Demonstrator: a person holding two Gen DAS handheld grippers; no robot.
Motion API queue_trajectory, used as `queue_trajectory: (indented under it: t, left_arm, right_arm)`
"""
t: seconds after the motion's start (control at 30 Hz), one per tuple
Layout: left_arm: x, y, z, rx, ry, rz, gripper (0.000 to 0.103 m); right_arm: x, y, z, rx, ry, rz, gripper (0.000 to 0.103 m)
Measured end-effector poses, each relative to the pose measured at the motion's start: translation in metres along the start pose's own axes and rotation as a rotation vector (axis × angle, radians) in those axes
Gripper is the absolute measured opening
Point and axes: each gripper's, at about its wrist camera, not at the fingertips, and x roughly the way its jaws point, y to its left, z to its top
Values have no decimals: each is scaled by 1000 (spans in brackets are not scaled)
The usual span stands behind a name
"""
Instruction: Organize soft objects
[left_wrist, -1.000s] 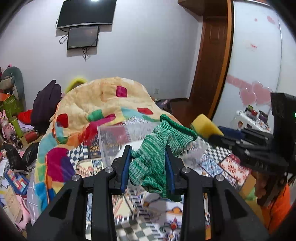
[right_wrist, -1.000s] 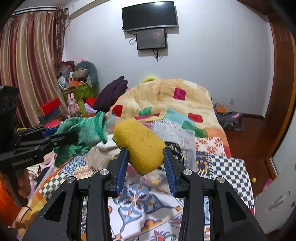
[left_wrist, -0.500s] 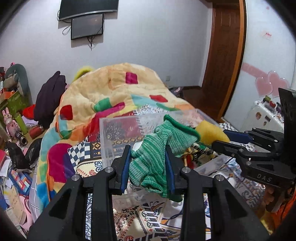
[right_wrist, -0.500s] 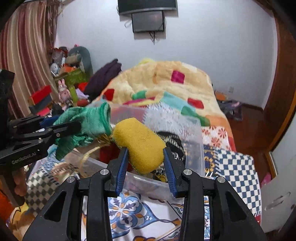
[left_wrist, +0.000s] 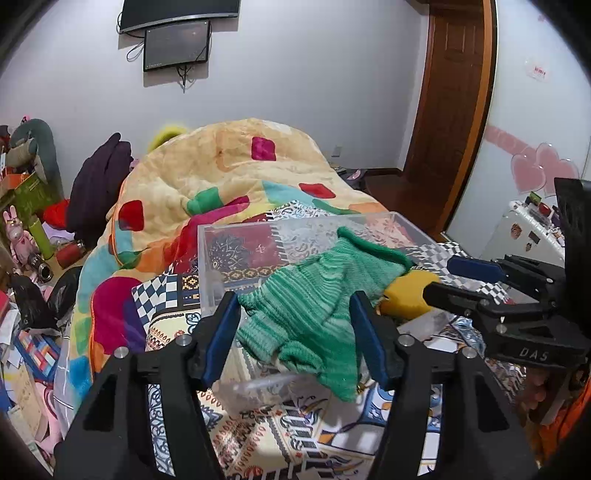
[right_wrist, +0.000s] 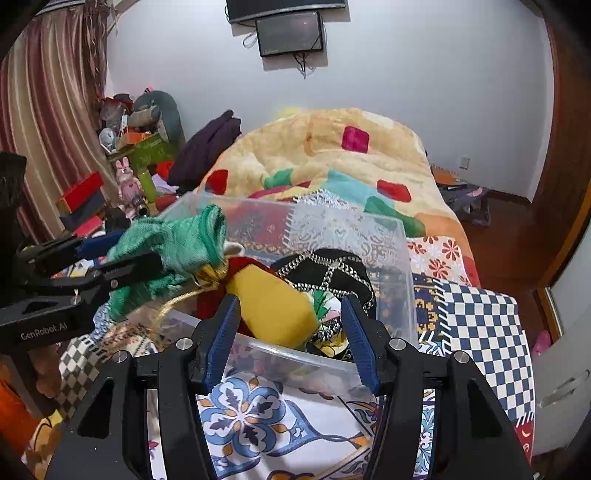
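Note:
A clear plastic bin (left_wrist: 236, 236) (right_wrist: 402, 280) stands on the patterned bedspread. My left gripper (left_wrist: 295, 321) is open over the bin's near edge, and a green knitted cloth (left_wrist: 317, 302) (right_wrist: 173, 243) lies between its jaws, sagging. My right gripper (right_wrist: 290, 326) is open over the bin, with a yellow sponge (right_wrist: 273, 306) (left_wrist: 406, 291) lying loose between its jaws inside the bin. A black patterned cloth (right_wrist: 328, 273) and red fabric (right_wrist: 210, 302) lie in the bin too.
A yellow quilt (left_wrist: 236, 166) with coloured patches is heaped on the bed behind the bin. Clutter of boxes and toys (right_wrist: 125, 162) lines the left wall by the curtain. A brown door (left_wrist: 450, 110) and a white cabinet (left_wrist: 532, 229) are on the right.
Both grippers moved forward and down over the bin. Both jaws opened wide, letting go of the green cloth and the yellow sponge, which has dropped into the bin.

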Motion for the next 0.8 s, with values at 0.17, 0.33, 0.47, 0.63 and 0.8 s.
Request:
queue_trajectory:
  t: [0.17, 0.33, 0.47, 0.63, 0.8]
  left_arm:
    - [-36, -8, 5, 8, -90, -6, 63]
    - [-78, -19, 12, 15, -203, -18, 67]
    - [-108, -29, 13, 32, -274, -17, 70]
    - [-137, -40, 9, 38, -356, -17, 89]
    - [-155, -42, 3, 11, -420, 12, 102]
  right_arm:
    - [-30, 9, 8, -11, -72, 6, 53]
    - [-70, 19, 15, -13, -173, 23, 53]
    - [-98, 25, 19, -16, -250, 28, 56]
    - [-125, 33, 18, -18, -328, 37, 68]
    - [-138, 38, 13, -25, -394, 15, 88]
